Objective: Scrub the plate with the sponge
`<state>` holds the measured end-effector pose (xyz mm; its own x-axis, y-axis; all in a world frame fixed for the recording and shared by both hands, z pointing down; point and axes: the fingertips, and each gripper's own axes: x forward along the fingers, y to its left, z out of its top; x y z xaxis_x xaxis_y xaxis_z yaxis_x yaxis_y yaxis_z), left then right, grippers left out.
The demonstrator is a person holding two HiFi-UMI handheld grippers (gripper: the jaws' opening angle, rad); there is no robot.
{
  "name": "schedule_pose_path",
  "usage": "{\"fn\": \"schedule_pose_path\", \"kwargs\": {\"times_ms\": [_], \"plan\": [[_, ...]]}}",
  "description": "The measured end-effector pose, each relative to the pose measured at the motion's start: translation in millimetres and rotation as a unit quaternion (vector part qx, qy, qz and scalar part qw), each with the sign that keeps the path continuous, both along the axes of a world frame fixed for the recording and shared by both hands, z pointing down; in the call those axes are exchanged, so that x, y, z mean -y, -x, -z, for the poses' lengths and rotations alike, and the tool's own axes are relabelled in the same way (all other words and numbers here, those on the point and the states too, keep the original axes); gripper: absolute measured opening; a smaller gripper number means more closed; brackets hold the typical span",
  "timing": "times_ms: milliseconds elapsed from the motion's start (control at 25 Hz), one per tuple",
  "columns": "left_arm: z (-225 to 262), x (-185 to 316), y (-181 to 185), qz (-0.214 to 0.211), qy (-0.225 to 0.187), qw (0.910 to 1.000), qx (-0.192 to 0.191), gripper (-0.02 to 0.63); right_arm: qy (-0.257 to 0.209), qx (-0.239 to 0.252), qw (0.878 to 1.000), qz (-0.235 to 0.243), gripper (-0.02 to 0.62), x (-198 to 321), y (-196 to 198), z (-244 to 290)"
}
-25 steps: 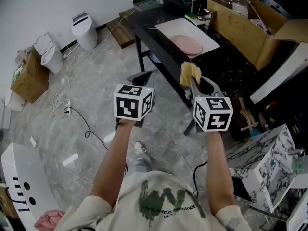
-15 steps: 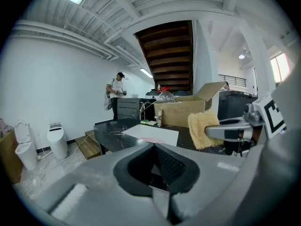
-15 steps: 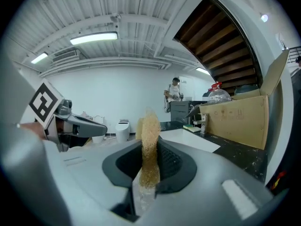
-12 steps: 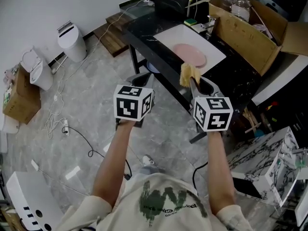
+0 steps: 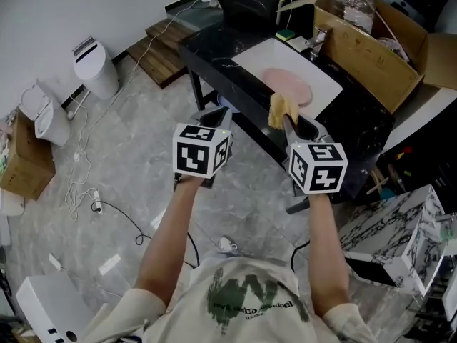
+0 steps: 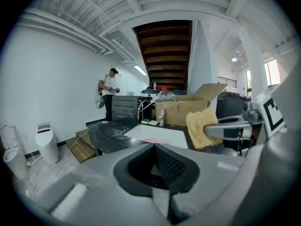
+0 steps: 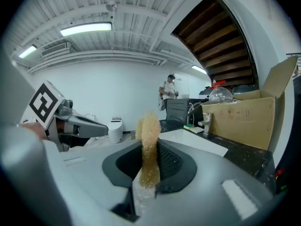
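A pink plate (image 5: 290,84) lies on a white board (image 5: 254,51) on the black table (image 5: 214,45), ahead of both grippers. My right gripper (image 5: 285,123) is shut on a yellow sponge (image 5: 281,108), held in the air short of the table's near edge. The sponge (image 7: 149,140) stands upright, clamped between the jaws in the right gripper view. My left gripper (image 5: 214,114) hovers beside it on the left over the floor, jaws shut with nothing in them (image 6: 154,150). In the left gripper view the sponge (image 6: 201,128) and a sliver of the plate (image 6: 153,140) show.
An open cardboard box (image 5: 371,45) with a plastic bag stands on the table's right side, a tap (image 5: 317,43) and a green sponge (image 5: 286,33) behind the board. White bins (image 5: 91,66), cables and a wooden pallet (image 5: 158,45) are on the floor at left. A person (image 6: 109,92) stands far off.
The table and plate have come nearer and lower in the head view as the person walks toward them. Both grippers keep their pose, the sponge still clamped.
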<state>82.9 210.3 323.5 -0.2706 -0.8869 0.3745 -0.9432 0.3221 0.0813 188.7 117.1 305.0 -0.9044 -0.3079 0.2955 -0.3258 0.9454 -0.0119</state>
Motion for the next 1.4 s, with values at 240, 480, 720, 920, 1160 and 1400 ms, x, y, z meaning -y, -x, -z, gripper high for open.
{"fn": "schedule_pose_path", "kwargs": {"times_ms": [240, 480, 720, 920, 1160, 1400], "plan": [[-8.0, 1.6, 13.7, -0.015, -0.002, 0.9998, -0.011, -0.003, -0.003, -0.004, 1.000, -0.014, 0.061, -3.1, 14.1, -4.1], [-6.9, 10.0, 18.2, -0.034, -0.002, 0.9994, -0.006, -0.003, -0.001, 0.003, 0.999, -0.032, 0.061, 3.1, 18.2, -3.2], [-7.9, 24.4, 21.4, -0.047, 0.001, 0.9989, 0.001, -0.003, 0.005, 0.015, 0.999, -0.049, 0.061, 19.5, 17.0, -3.9], [-6.7, 45.6, 31.2, -0.059, 0.000, 0.9983, 0.008, -0.003, 0.000, 0.023, 0.998, -0.060, 0.061, 38.3, 26.9, -1.5], [-14.3, 96.3, 52.8, -0.081, 0.004, 0.9966, 0.011, -0.003, 0.002, 0.029, 0.996, -0.080, 0.061, 83.4, 46.4, -8.0], [-21.0, 168.3, 77.4, -0.112, 0.011, 0.9936, 0.007, -0.003, 0.010, 0.021, 0.994, -0.104, 0.061, 145.7, 71.8, -14.3]]}}
